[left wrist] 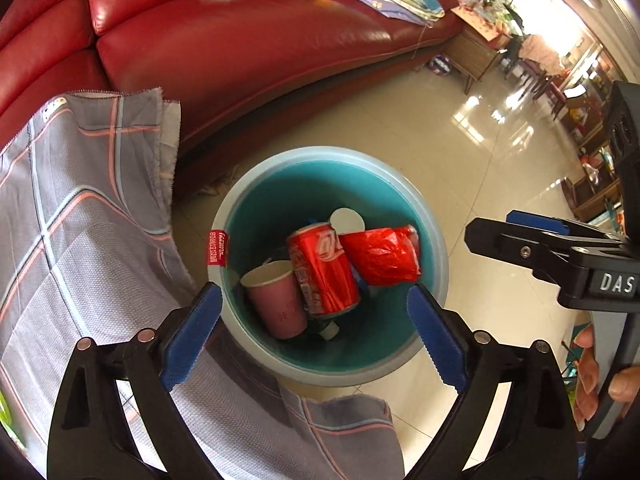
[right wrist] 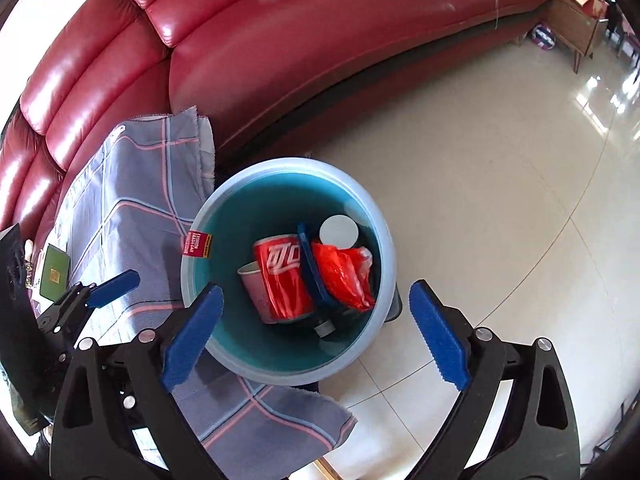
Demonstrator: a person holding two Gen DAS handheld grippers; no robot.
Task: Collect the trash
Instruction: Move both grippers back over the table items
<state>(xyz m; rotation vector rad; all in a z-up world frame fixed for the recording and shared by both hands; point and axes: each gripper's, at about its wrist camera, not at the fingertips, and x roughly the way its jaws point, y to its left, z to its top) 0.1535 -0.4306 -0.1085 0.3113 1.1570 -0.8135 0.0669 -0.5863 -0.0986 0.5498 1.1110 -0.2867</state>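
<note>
The red sofa (right wrist: 280, 60) stands behind the bin (right wrist: 372, 216), which sits on the tiled floor (right wrist: 480, 200) touching a cloth-covered desk (right wrist: 132, 208). Inside the bin lie a red can (left wrist: 324, 268), a red plastic bag (left wrist: 380, 256), a pink paper cup (left wrist: 276, 300) and a white disc (left wrist: 347, 220). The left tongs (left wrist: 316, 332) and right tongs (right wrist: 316, 332) both hang over the bin, spread wide and empty. Risk: lowering either tongs may strike the rim and tip the bin. Risk: the draped cloth edge may snag a blue pad (left wrist: 192, 332) and drag.
</note>
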